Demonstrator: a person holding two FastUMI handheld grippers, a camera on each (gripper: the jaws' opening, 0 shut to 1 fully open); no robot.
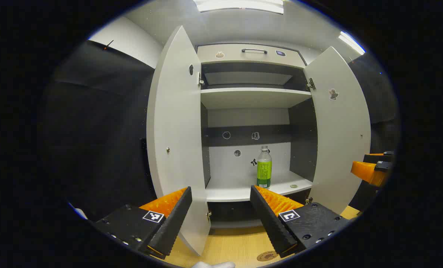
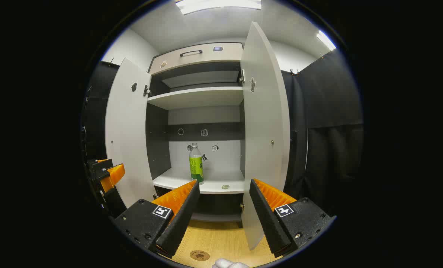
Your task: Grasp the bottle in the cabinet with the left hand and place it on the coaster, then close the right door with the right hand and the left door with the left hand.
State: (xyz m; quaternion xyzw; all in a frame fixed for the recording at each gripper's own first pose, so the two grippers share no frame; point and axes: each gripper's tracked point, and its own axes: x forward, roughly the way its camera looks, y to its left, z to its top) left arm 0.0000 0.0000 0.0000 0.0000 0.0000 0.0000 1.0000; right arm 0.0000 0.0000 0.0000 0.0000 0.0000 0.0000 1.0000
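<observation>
Green-labelled bottle [image 1: 264,167] upright at frame centre, on shelf [image 1: 228,190] between open doors — left gripper [image 1: 221,208] fingers apart, likely lined up for grasping.

This is looking like a staged recording booth, not a lived-in home. Black cloth [image 2: 329,96] is hanging as walls on both sides, clipped up under a plain white ceiling where strip lights [image 2: 217,4] are glowing. A white cabinet [image 1: 251,98] is standing with both doors swung wide, its shelves sitting nearly bare and small stickers [image 1: 226,135] dotting its back panel and doors. A pale wooden bench [image 2: 221,238] is lying in front, carrying a round coaster [image 2: 199,255].
</observation>
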